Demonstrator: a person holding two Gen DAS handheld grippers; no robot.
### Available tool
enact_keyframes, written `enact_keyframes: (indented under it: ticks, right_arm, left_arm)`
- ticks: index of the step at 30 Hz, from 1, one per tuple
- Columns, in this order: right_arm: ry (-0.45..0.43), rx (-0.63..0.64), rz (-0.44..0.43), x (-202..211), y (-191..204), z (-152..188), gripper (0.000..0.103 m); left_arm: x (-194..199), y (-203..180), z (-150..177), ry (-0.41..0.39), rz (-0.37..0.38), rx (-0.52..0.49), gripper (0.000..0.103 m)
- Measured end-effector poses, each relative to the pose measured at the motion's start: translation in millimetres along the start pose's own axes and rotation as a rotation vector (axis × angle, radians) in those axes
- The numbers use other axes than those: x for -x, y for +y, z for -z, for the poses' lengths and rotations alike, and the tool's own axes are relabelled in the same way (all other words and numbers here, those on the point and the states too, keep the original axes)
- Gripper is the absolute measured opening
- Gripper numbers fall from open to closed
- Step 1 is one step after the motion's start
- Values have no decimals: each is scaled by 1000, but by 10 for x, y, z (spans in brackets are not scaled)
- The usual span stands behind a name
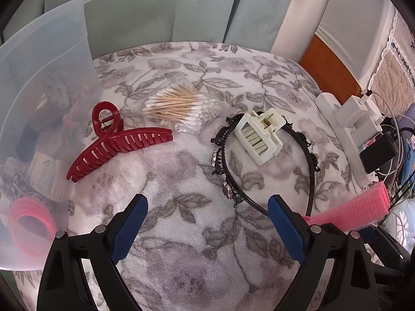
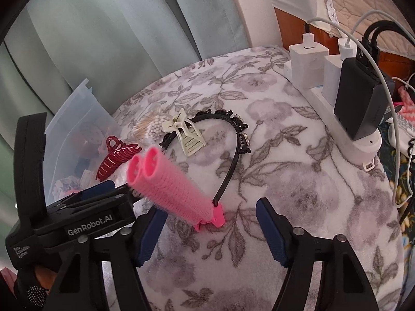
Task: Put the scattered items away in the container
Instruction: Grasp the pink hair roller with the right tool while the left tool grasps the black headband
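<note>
A clear plastic container stands at the left on the floral blanket and holds several items; it also shows in the right wrist view. A red claw clip lies beside it. A bag of cotton swabs, a cream claw clip and a black headband lie further right. A pink roller clip lies on the blanket between my right gripper's open fingers. My left gripper is open and empty above the blanket.
A white power strip with chargers and cables runs along the right edge of the blanket. Teal curtains hang behind. My left gripper's body sits close to the left of the pink roller clip.
</note>
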State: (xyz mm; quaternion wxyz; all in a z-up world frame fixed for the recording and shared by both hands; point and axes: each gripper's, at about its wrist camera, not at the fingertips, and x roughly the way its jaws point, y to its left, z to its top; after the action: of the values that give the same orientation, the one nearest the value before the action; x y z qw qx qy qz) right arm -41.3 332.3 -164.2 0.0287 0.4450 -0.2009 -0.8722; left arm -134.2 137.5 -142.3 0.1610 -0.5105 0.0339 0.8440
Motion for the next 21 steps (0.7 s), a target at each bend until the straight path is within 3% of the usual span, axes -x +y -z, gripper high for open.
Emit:
enact_keyframes:
  ticks: [3,8,13,19,21]
  right_arm:
    - [-5,-14,8,-23,-31,-13,67]
    - [-2,-14,-9,-63,-9,-25,50]
    - [-2,-20,-22,-103,3,-36,46]
    - [-7,-39,-42,-139,-23,-56,42]
    - [-6,-43,-47,-153,-26,-64,42]
  left_arm:
    - [-93,-33,-59,11,-3,-12,94]
    - [-241,-85,-134,31,-10,-40,94]
    - [-331,-103,-194,44,-1,-49,92]
    - [-394,-136,-231,36,-5,-76,80]
    - [-400,-145,-246,27,-14,-89,72]
